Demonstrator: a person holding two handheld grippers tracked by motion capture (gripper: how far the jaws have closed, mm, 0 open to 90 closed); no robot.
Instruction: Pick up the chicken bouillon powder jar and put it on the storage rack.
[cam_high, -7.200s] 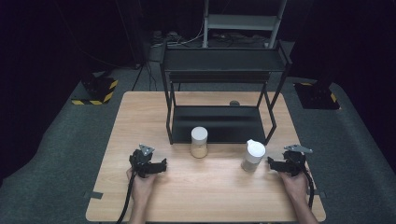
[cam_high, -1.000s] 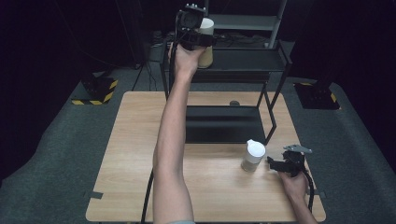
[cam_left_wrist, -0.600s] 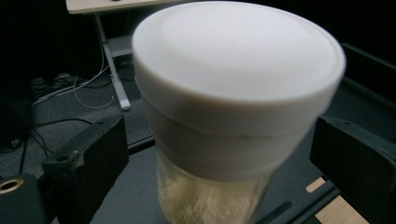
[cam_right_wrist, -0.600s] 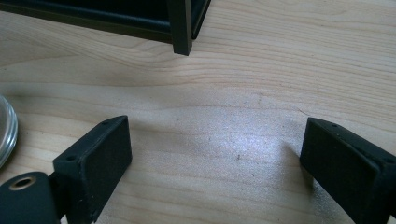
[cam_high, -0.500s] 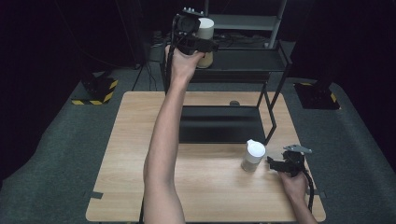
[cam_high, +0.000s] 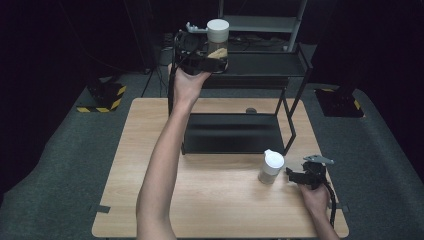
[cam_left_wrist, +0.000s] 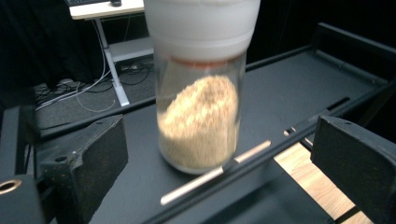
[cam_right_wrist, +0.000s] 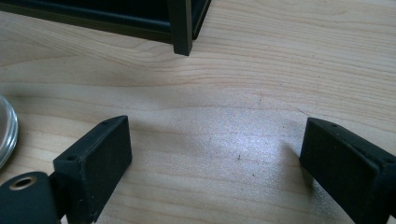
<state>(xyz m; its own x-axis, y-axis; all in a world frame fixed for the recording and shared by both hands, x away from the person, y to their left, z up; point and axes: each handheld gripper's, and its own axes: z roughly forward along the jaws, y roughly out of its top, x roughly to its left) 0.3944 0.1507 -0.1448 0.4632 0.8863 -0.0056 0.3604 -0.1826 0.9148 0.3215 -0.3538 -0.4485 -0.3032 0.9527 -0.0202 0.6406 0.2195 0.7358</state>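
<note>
The left claw (cam_high: 200, 60) is up at the top shelf (cam_high: 260, 65) of the black rack, and its jaws have just been opening: in the left gripper view they stand wide on either side of the jar (cam_left_wrist: 201, 88), pads clear of the glass, so the jar is released and standing on its own at the shelf's left end. It is a clear glass jar with a broad white lid (cam_left_wrist: 201, 23), roughly half full of tan grain. By the look of it that means a moderate weight, stiff walls, a smooth, slippery surface and a breakable body. The fill looks heaped to one side, so it may shift if the jar tips. The best hold would be across the glass body just below the lid, squeezed firmly and kept upright. Down on the wooden counter (cam_high: 150, 200) the right claw (cam_high: 300, 176) rests with its jaws spread and nothing between them, bare wood showing in the right gripper view. A second white-capped jar (cam_high: 271, 167) stands just beside it, in front of the rack's lower shelf (cam_high: 232, 132), probably next for the same careful mid-body grip.
</note>
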